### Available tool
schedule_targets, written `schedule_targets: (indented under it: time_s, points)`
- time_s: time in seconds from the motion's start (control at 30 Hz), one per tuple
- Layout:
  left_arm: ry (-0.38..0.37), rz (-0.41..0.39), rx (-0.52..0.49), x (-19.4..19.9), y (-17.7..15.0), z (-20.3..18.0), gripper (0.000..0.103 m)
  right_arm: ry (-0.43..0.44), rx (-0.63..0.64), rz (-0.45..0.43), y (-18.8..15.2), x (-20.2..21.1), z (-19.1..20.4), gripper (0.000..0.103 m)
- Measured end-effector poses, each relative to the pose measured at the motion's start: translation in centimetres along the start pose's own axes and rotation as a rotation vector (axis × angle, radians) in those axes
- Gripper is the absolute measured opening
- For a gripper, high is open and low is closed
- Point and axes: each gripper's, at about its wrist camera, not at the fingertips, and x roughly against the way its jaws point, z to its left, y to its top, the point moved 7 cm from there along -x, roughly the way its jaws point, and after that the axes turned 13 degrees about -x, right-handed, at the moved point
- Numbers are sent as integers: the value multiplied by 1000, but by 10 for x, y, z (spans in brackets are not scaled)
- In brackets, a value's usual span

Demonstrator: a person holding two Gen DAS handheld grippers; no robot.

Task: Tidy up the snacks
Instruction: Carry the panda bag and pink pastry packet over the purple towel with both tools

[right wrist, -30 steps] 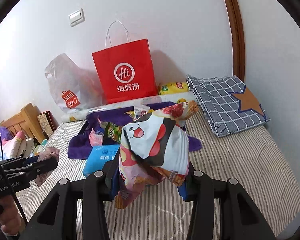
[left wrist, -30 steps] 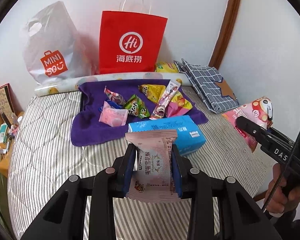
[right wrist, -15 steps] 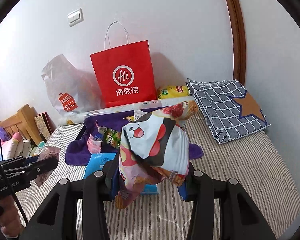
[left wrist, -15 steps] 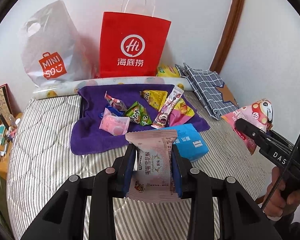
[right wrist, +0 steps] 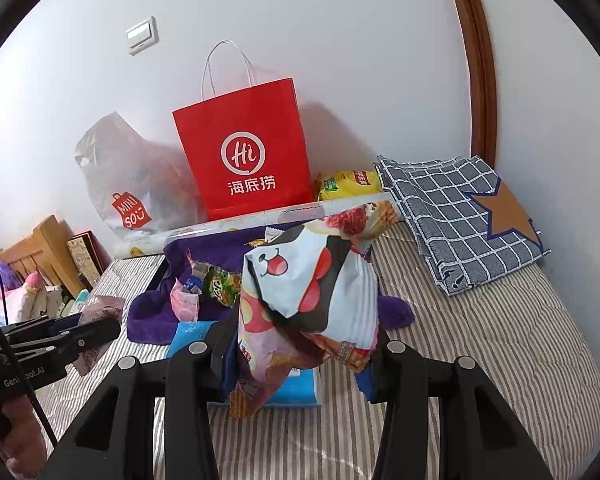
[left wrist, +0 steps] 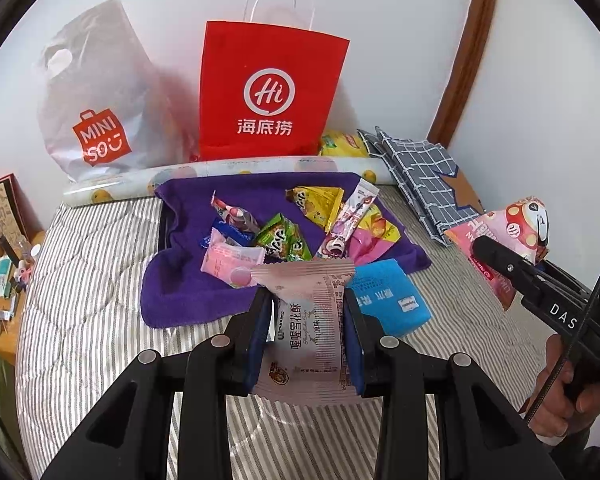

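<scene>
My left gripper (left wrist: 306, 336) is shut on a pale pink snack packet (left wrist: 306, 320), held above the striped bed. My right gripper (right wrist: 300, 344) is shut on a crumpled pink and white snack bag with a cartoon face (right wrist: 312, 292); the same snack bag (left wrist: 504, 236) shows at the right of the left wrist view. Several small snacks (left wrist: 284, 236) lie on a purple towel (left wrist: 180, 280) ahead, with a blue tissue pack (left wrist: 388, 300) at its near edge. A red paper bag (left wrist: 268, 92) and a white plastic bag (left wrist: 96, 96) stand against the wall behind.
A rolled printed sheet (left wrist: 220, 172) lies along the towel's far edge. A yellow packet (right wrist: 348, 184) sits beside the red bag. Folded checked cloth (right wrist: 460, 216) lies at the right. A wooden bedside shelf with small items (left wrist: 0, 248) is at the left. A hand (left wrist: 560, 392) holds the right gripper.
Both grippers have drifted a little closer to the towel and bags, each keeping its packet. The snacks on the towel have not moved.
</scene>
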Motion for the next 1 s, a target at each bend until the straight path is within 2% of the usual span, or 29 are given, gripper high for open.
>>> schedule_targets:
  time_s: [1.0]
  points:
    - [14,-7,2,-16,39,30,34,-8,0,-15,41,-30,8,43]
